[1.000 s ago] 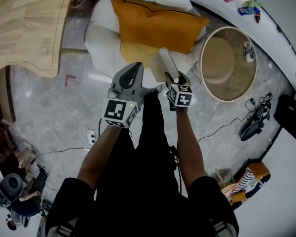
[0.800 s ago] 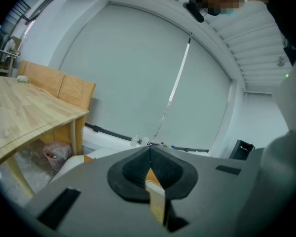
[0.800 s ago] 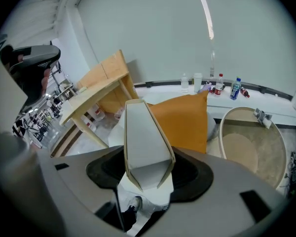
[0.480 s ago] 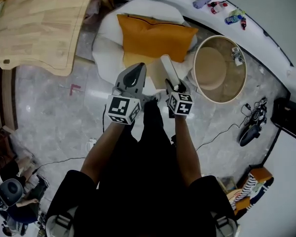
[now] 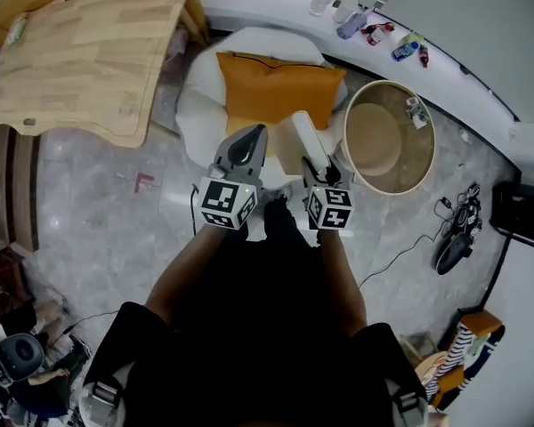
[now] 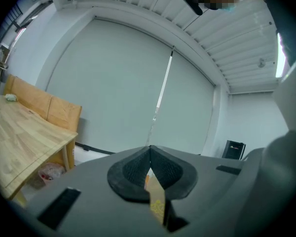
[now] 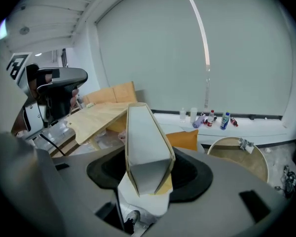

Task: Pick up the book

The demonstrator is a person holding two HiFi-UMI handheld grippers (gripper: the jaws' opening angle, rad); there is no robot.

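Right gripper (image 7: 147, 176) jaws pinch the book (image 7: 144, 142) upright, clear above the cushion (image 5: 280, 83) at 12 o'clock; left gripper (image 6: 149, 151) jaws pressed together, idle

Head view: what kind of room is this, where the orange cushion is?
Probably a lounge or office sitting corner, indoors: a white armchair with an orange cushion, a wooden table beside it, and drink bottles lined up on the white window ledge.

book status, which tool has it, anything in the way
Right tool shut on book, held in the air. Left tool shut, off the book. Nothing blocking.
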